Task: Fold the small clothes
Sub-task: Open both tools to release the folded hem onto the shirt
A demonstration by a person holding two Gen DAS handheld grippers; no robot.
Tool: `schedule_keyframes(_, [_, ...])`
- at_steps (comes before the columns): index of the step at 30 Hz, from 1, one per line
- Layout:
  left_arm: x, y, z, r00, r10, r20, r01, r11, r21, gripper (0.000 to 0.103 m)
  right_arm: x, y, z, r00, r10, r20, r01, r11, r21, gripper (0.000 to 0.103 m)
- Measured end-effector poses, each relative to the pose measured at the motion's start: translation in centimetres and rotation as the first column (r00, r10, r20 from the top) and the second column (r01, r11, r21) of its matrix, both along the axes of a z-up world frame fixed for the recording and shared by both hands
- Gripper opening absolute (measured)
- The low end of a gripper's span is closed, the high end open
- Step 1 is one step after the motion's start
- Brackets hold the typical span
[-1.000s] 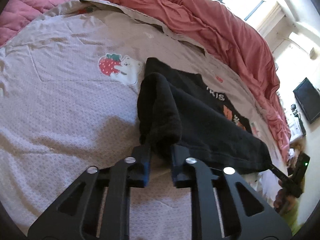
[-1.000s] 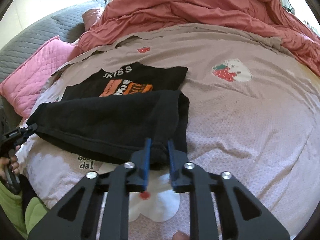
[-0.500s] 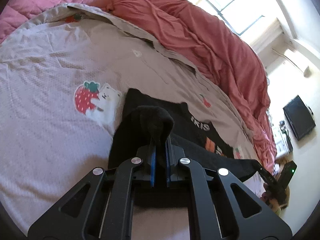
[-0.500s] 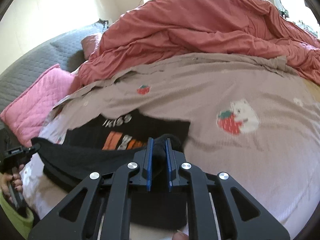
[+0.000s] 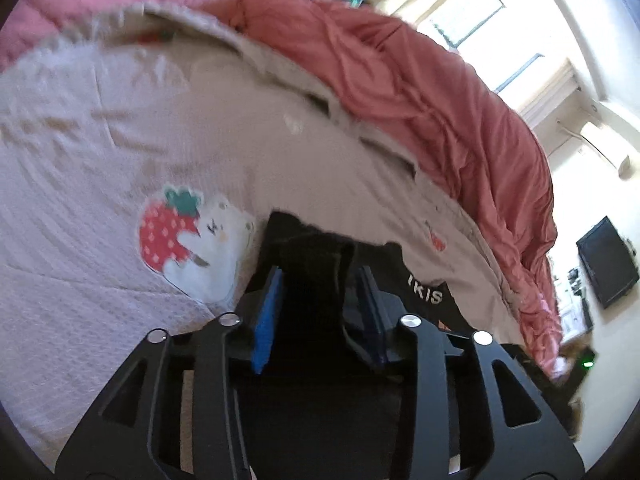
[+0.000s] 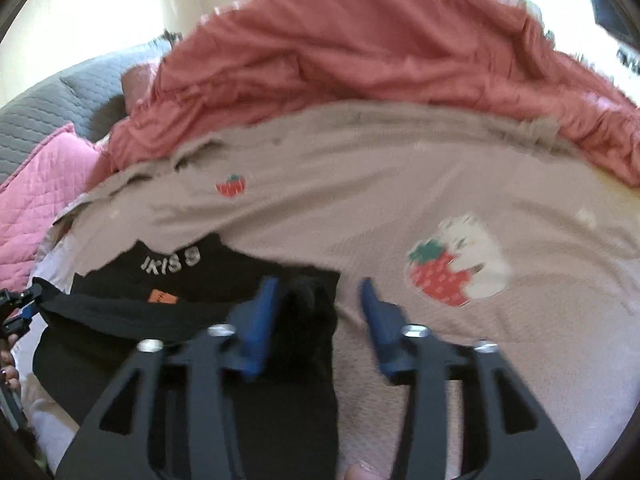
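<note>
Left gripper (image 5: 320,276) stands released in the left wrist view, its blue-padded fingers (image 5: 267,320) spread on either side of a raised fold of the black shirt (image 5: 316,280); whether either pad touches the cloth is hard to tell. The shirt lies on the bed sheet (image 5: 100,240), just beside the strawberry-and-bear print (image 5: 188,236) on the side away from the pink pillow (image 5: 100,4). White letters (image 5: 426,296) show past the shirt's fold, partly cut off by the sheet's curve. Most of the shirt is hidden under the gripper frame. Beyond the shirt the red duvet (image 5: 420,92) is heaped along the bed, blurred.

Right gripper (image 6: 318,296) in the right wrist view is likewise released, with a dark bunch of the black shirt (image 6: 308,320) between its pads (image 6: 260,320), nearer the left pad. The white lettering (image 6: 170,260) and a sliver of orange print (image 6: 162,296) show on the shirt beyond it. At the frame's left edge the left gripper (image 6: 18,308) appears, mostly cropped, with shirt fabric reaching toward it. The strawberry-and-bear print (image 6: 456,268) lies on the bed sheet (image 6: 360,200) beside the shirt, smeared by motion blur.
</note>
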State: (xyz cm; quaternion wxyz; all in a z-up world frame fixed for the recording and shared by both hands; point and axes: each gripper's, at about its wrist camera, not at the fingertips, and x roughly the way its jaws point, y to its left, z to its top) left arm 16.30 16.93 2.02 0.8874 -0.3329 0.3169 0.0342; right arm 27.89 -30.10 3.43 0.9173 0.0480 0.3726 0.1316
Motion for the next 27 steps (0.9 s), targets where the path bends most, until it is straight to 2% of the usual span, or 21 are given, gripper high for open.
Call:
schedule_keyframes(3, [-1.6, -0.7, 1.1, 0.997, 0.016, 0.069, -0.021, 0.998, 0.062, 0.036, -2.5, 0.1, 1.8, 0.997, 0.029, 0.077, -0.03, 1.0, 0.001, 0.053])
schedule_keyframes(6, [-2.9, -1.7, 1.4, 0.996, 0.008, 0.088, -0.02, 0.99, 0.138, 0.041, -5.2, 2.4, 2.1, 0.985, 0.155, 0.076, -0.152, 0.988, -0.04, 0.054])
schedule_keyframes(8, [-3.3, -2.2, 0.8, 0.998, 0.005, 0.064, -0.015, 0.988, 0.156, 0.041, -6.4, 4.7, 1.4, 0.97, 0.242, 0.04, -0.238, 0.968, -0.077, 0.054])
schedule_keyframes(12, [-3.2, -2.6, -0.9, 1.0, -0.009, 0.0, 0.009, 0.984, 0.18, 0.041, -7.5, 10.7, -1.4, 0.917, 0.39, -0.083, -0.398, 0.909, -0.123, 0.054])
schedule_keyframes(15, [-3.2, -2.8, -1.4, 1.0, -0.016, -0.016, 0.019, 0.98, 0.2, 0.042, -8.0, 15.1, -3.2, 0.892, 0.435, -0.125, -0.453, 0.866, -0.212, 0.054])
schedule_keyframes(18, [-3.2, -3.3, -1.4, 1.0, -0.027, -0.015, 0.03, 0.976, 0.216, 0.046, -7.2, 17.6, -3.9, 0.888, 0.444, -0.118, -0.459, 0.849, -0.261, 0.054])
schedule_keyframes(21, [-3.1, -3.6, -1.3, 0.999, -0.035, -0.015, 0.038, 0.973, 0.226, 0.049, -5.2, 18.4, -4.1, 0.905, 0.41, -0.117, -0.426, 0.874, -0.232, 0.054])
schedule_keyframes(27, [-3.1, -3.2, -1.4, 0.999, -0.028, -0.017, 0.031, 0.979, 0.204, 0.05, -2.1, 19.6, -3.9, 0.937, 0.335, -0.098, -0.349, 0.903, -0.251, 0.054])
